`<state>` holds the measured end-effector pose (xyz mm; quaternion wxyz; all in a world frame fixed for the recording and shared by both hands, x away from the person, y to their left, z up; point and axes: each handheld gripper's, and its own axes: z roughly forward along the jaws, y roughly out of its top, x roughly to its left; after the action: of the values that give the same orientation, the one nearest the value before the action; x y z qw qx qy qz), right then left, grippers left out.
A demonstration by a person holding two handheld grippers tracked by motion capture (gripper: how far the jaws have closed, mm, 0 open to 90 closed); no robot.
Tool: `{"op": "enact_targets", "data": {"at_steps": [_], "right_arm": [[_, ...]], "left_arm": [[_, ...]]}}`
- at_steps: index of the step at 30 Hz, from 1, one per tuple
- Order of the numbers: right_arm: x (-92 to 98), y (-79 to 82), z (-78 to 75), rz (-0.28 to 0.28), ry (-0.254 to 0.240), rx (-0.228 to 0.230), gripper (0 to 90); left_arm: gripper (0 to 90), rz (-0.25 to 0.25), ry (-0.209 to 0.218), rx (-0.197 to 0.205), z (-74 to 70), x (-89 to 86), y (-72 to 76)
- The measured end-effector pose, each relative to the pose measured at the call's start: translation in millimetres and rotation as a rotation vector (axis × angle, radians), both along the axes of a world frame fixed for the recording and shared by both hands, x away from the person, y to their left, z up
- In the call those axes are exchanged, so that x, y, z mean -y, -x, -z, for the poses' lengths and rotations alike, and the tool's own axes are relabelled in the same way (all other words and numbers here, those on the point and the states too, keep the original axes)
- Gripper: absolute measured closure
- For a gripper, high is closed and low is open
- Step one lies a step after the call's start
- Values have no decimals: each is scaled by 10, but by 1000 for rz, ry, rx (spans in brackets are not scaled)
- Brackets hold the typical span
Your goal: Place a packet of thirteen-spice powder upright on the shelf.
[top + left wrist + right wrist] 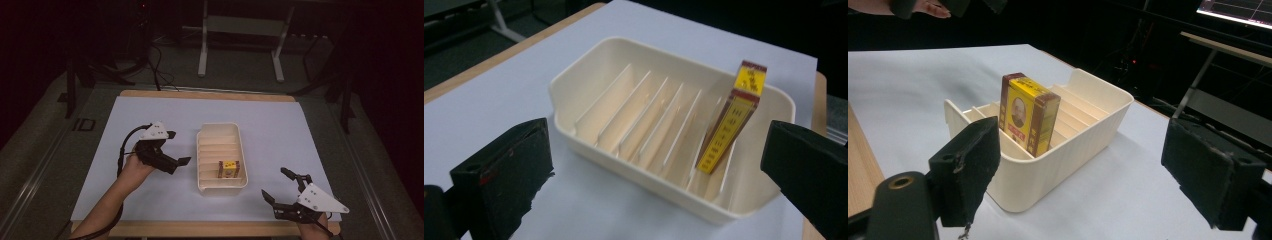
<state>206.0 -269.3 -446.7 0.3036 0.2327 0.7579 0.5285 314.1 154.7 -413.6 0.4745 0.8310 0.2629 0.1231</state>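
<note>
Cream plastic slotted tray (206, 150) sits mid-table on white sheet (280, 125). Left gripper (178, 148) beside tray, jaws spread, empty. Right gripper (276, 184) near table's edge, jaws apart, empty. Yellow-and-maroon small box (229, 169) stands upright in tray's near-end slot.

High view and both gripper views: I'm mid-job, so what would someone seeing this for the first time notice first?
The yellow and maroon box stands out first, propped upright in a slot near the person's end of the cream slotted tray, mid-table on the white sheet. Next, the two grippers flanking the tray: the left gripper beside it and the right gripper near the table's front edge, both with jaws wide apart and holding nothing.
</note>
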Motion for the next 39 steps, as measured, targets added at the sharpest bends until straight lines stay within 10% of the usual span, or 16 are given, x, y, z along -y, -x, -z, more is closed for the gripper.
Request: {"op": "enact_targets", "data": {"at_steps": [14,39], "right_arm": [[-8,7,-3,2,-2,5,159],[-20,-2,18,17,7,1,158]], "left_arm": [[5,-80,-7,-31,70,-363,162],[5,-97,-37,-78,413,-496,489]]}}
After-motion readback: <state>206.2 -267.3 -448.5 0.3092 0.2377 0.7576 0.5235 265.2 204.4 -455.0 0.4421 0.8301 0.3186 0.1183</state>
